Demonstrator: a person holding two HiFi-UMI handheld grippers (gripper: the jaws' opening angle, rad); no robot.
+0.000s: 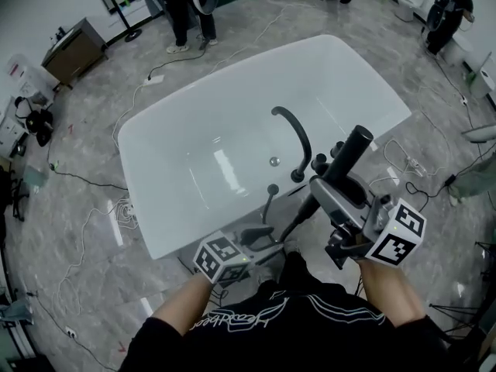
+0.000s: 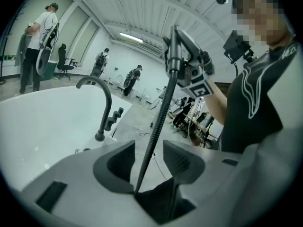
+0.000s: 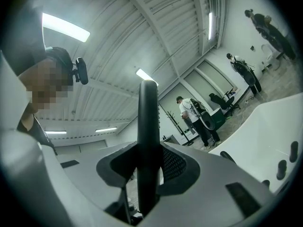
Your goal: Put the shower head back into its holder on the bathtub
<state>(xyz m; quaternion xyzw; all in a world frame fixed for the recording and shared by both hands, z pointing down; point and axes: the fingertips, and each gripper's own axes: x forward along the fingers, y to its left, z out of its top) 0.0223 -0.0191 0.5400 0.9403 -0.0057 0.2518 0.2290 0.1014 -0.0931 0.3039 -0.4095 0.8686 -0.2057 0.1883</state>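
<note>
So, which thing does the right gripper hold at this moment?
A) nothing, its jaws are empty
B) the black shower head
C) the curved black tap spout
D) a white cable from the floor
B: in the right gripper view, the right gripper has both jaws pressed on the shower head, which stands up between them.

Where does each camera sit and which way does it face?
Head view: on the person's head, looking steeply down at the glossy white bathtub; forearms, left gripper, right gripper show.
Left gripper view: on that gripper, along its open jaws, black ribbed hose between; person's torso shows.
Right gripper view: tilted up toward the ceiling, jaws gripping the black cylindrical shower head.
Shared: all see the bathtub.
</note>
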